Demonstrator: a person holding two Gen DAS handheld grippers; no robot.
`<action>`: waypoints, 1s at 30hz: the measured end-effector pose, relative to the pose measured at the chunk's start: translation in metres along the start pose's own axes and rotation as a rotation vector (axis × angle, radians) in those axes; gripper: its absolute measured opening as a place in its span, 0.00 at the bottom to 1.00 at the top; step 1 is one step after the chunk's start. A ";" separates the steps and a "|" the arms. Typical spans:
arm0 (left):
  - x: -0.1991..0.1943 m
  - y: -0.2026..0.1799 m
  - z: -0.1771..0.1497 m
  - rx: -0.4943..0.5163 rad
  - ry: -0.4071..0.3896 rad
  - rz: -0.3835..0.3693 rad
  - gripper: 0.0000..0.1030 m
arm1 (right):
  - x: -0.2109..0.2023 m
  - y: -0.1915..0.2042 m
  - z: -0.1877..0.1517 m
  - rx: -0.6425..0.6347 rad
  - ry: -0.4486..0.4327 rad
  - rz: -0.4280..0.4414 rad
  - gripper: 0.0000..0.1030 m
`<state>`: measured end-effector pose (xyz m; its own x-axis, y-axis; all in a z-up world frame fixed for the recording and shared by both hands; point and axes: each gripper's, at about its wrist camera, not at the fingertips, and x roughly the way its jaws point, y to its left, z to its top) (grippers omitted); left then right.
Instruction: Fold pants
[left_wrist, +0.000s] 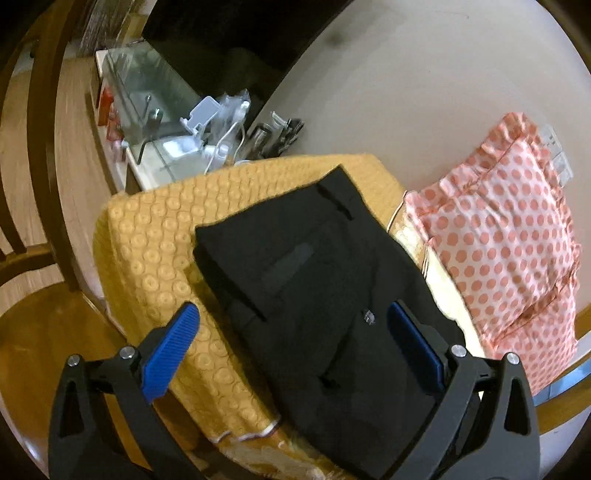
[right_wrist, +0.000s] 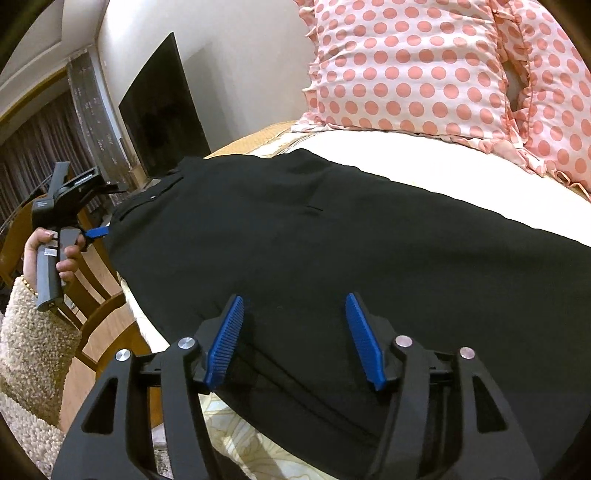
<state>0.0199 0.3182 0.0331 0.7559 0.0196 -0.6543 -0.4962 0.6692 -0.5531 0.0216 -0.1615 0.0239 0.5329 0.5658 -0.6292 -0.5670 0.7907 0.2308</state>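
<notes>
Black pants (left_wrist: 314, 295) lie folded into a thick rectangle on the bed, partly over a yellow textured blanket (left_wrist: 159, 236). My left gripper (left_wrist: 291, 314) hangs open just above the near end of the pants, holding nothing. In the right wrist view the pants (right_wrist: 314, 236) spread wide across the pale bedsheet (right_wrist: 424, 162). My right gripper (right_wrist: 295, 299) is open over their near edge, empty. The left gripper (right_wrist: 74, 206), held in a hand, shows at the pants' far left end.
A pink polka-dot pillow (left_wrist: 506, 229) lies right of the pants; it also shows in the right wrist view (right_wrist: 424, 66). A cluttered glass-topped side table (left_wrist: 166, 122) stands beyond the blanket. A wooden chair (right_wrist: 92, 295) and a dark screen (right_wrist: 162, 110) are to the left.
</notes>
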 end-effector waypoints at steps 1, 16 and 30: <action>0.001 -0.001 0.000 0.004 0.011 -0.008 0.98 | 0.000 0.000 0.000 0.001 0.000 0.002 0.58; 0.013 -0.029 -0.011 0.071 0.012 -0.027 0.68 | -0.001 -0.003 -0.003 0.017 -0.016 0.026 0.59; 0.001 -0.044 -0.011 0.149 -0.054 -0.007 0.16 | -0.008 -0.009 -0.008 0.038 -0.038 0.022 0.59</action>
<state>0.0375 0.2811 0.0510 0.7828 0.0519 -0.6201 -0.4252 0.7723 -0.4720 0.0171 -0.1750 0.0213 0.5447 0.5910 -0.5950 -0.5549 0.7860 0.2727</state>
